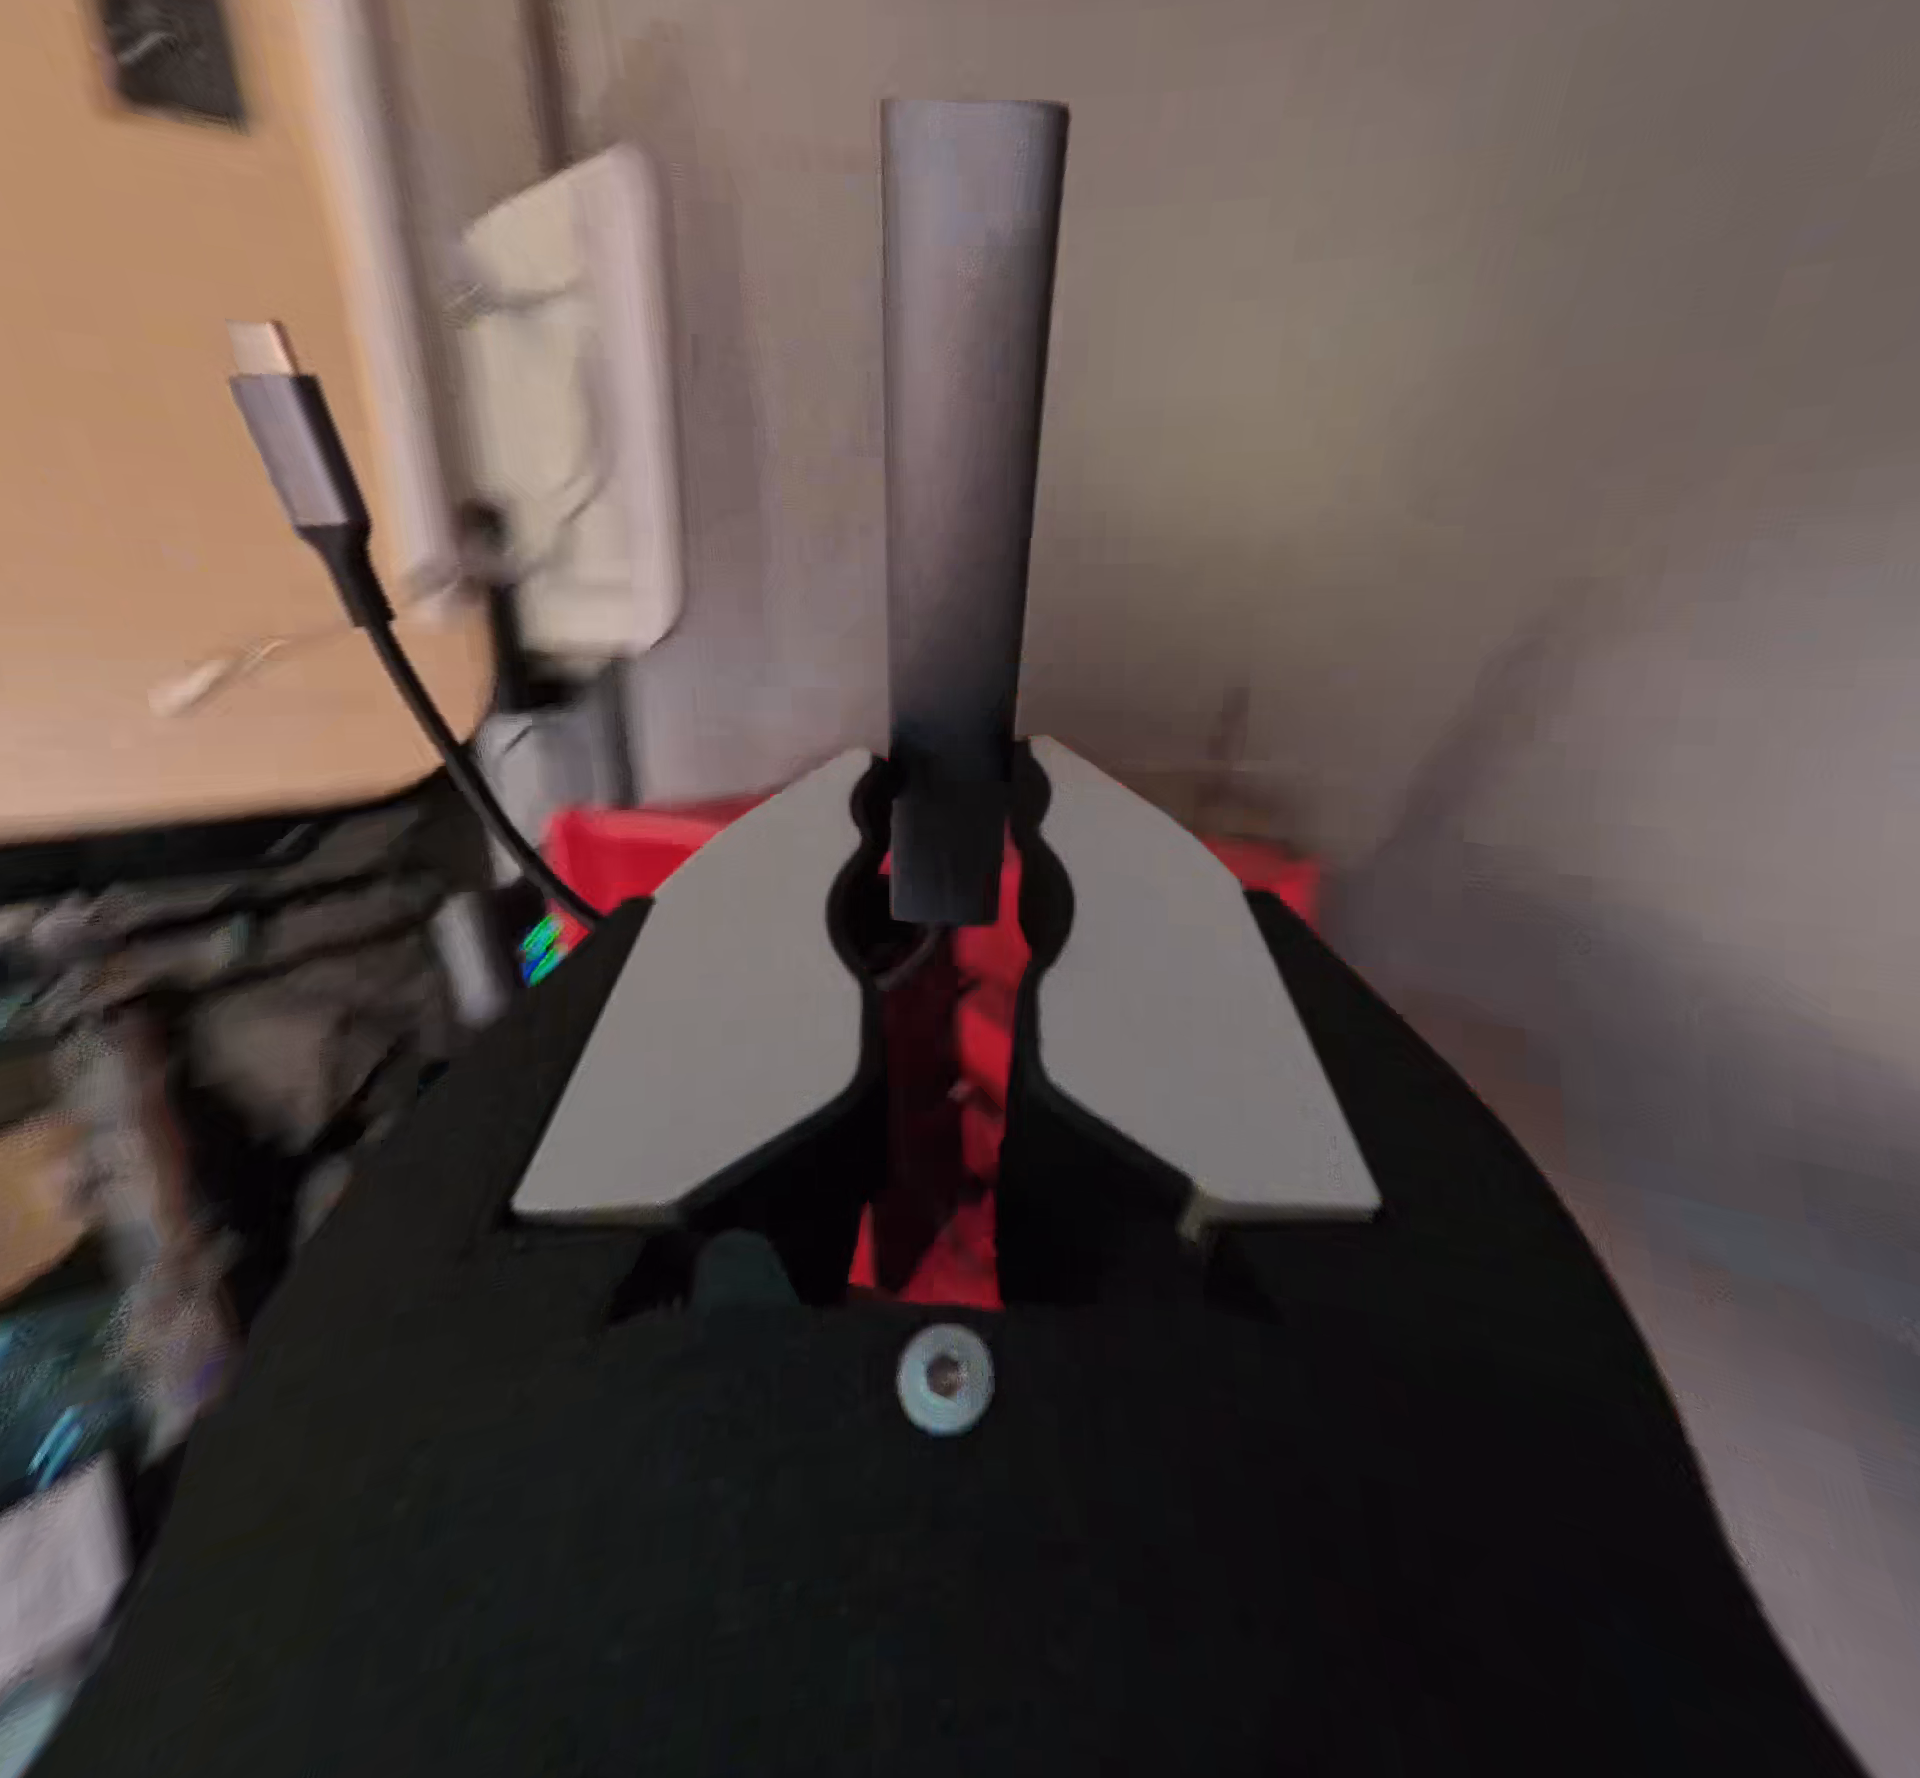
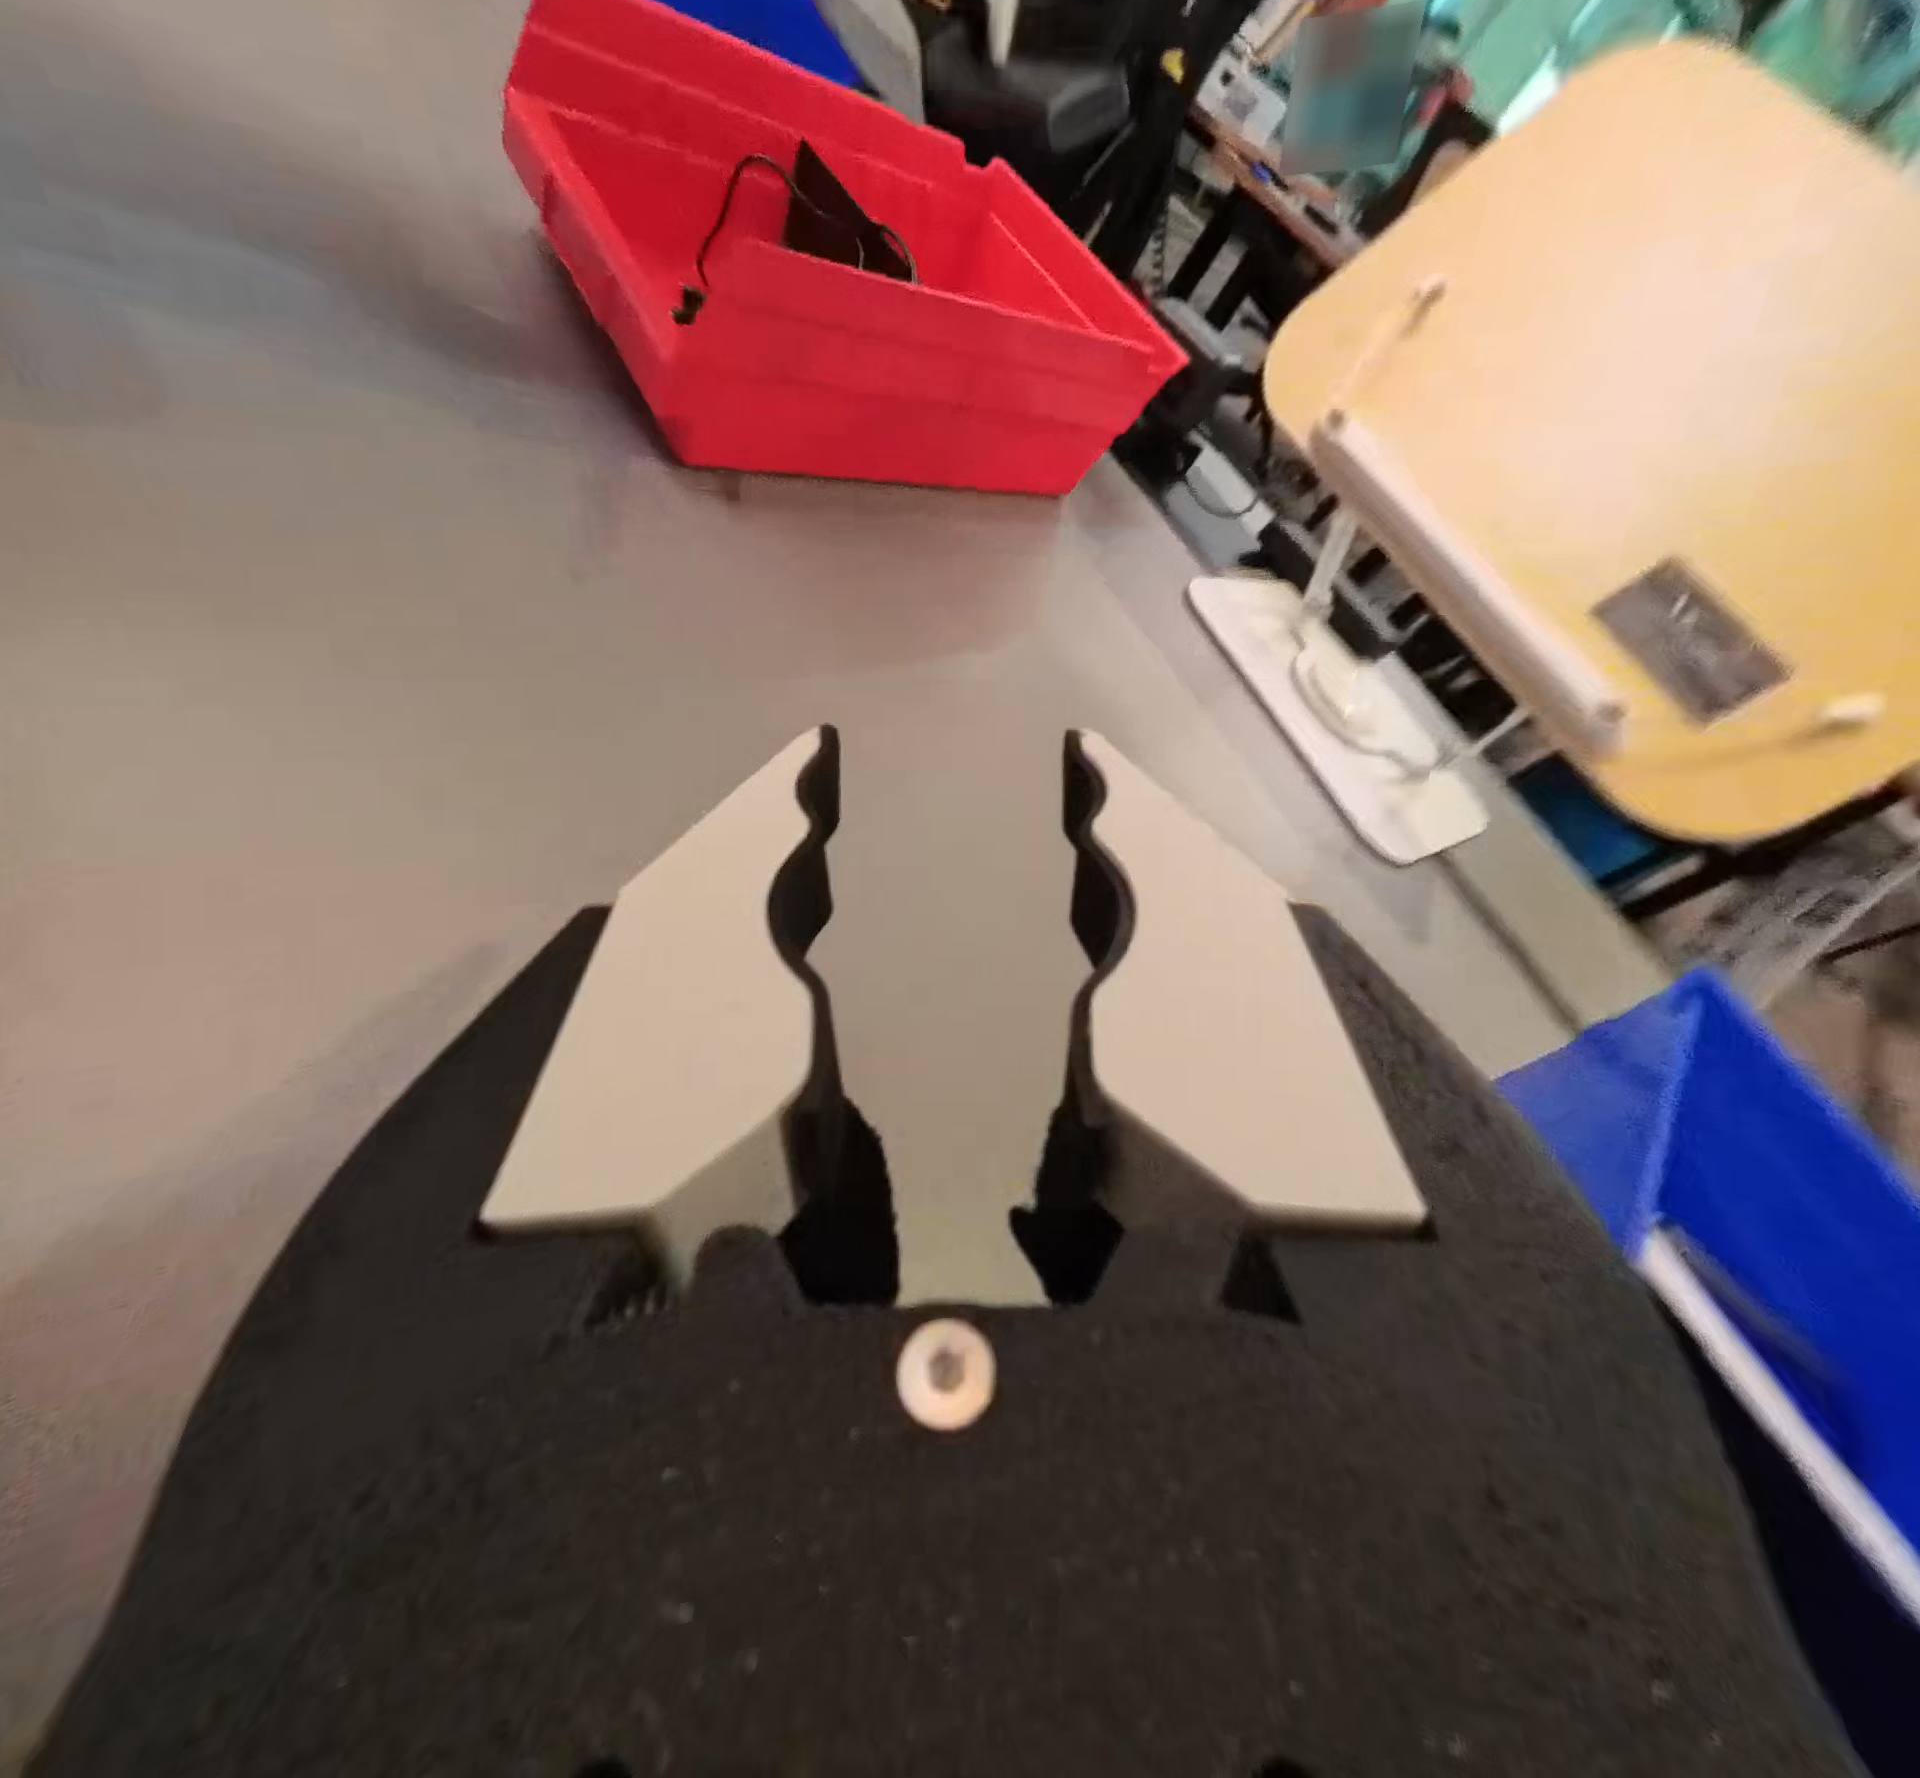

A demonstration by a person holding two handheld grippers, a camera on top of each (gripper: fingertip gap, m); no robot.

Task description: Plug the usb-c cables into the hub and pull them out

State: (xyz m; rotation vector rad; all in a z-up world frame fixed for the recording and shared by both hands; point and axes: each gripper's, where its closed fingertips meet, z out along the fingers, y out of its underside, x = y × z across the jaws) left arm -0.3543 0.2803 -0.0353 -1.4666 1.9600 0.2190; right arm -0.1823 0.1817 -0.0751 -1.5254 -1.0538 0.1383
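- Grey hub (image 1: 966, 502) sits clamped in left gripper (image 1: 951, 772), jaws closed on its lower end, hub pointing away from the camera.
- Hub's own short cable (image 1: 416, 689) curls up to the left, plug (image 1: 286, 424) free in the air.
- Right gripper (image 2: 948, 752) is parted, empty, above grey table (image 2: 312, 637).
- Red bin (image 2: 831, 357) farther off holds a thin black cable (image 2: 727, 222).
- Judging by this, nothing is plugged yet; all plugging and pulling remain.
- Hub ports not visible; background blurred.

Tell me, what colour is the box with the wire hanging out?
The box is bright red; the right wrist view shows it best.
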